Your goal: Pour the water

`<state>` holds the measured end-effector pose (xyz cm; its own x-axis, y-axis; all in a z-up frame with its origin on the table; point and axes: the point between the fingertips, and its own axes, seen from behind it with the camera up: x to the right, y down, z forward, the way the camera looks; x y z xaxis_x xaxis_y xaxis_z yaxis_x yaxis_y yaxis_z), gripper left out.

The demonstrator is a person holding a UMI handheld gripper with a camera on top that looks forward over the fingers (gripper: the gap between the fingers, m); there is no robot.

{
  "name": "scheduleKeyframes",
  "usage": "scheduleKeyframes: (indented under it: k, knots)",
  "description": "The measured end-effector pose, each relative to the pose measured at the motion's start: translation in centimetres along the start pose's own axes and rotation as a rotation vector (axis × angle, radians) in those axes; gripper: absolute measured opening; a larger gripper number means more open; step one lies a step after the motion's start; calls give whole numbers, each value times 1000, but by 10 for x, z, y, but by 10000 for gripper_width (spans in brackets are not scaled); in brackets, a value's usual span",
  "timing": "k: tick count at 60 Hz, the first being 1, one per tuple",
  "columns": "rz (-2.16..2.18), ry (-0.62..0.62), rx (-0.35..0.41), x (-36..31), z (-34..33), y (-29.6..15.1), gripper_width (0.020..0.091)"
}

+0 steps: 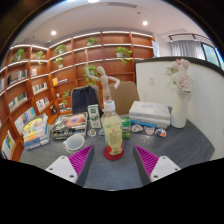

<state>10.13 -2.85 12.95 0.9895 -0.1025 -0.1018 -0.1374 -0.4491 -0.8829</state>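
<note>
A clear glass with yellowish liquid stands on a red coaster on the grey table. It is just ahead of my gripper, centred between the two pink-padded fingers but beyond their tips. The fingers are spread wide and hold nothing. Behind the glass stands a clear bottle with a label, and a white cup sits to the left of the glass.
A white vase of flowers stands at the right, beside a white box and small items. Books and boxes lie at the left. Wooden shelves and a wooden mannequin fill the back.
</note>
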Motion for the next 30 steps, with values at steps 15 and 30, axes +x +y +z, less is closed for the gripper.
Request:
scheduleKeyframes:
  k: [15, 30]
  knots:
    - [-51, 46, 76, 2, -45, -43, 782]
    - [-65, 27, 86, -7, -57, -56, 781]
